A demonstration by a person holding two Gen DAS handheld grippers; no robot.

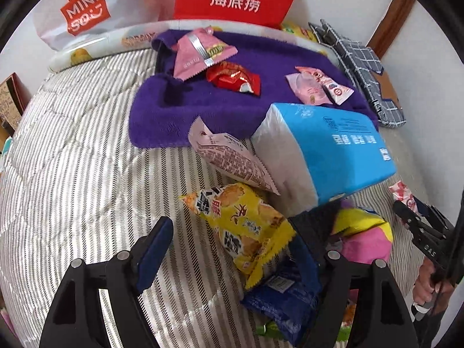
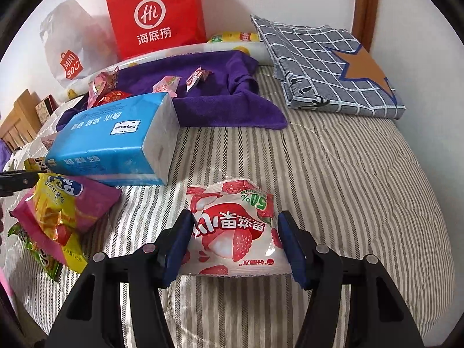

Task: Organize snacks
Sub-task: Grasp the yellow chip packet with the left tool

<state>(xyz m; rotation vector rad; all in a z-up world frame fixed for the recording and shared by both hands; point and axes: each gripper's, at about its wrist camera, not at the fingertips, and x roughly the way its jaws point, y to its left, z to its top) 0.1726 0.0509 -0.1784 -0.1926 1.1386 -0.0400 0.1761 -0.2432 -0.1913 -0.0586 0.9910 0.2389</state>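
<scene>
Red bag (image 2: 156, 14) reads "Hi" (beside MINISO bag (image 2: 68, 43)).

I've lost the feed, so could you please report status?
Right hand-held gripper open, straddling lychee packet. Left hand-held gripper open by yellow packet. Tissue pack close behind.

Both wrist views look low across the bed, sharing the tissue pack (image 1: 324, 150) (image 2: 116, 142)

Two bags (image 2: 156, 17), one tissue pack (image 2: 116, 139)
</scene>
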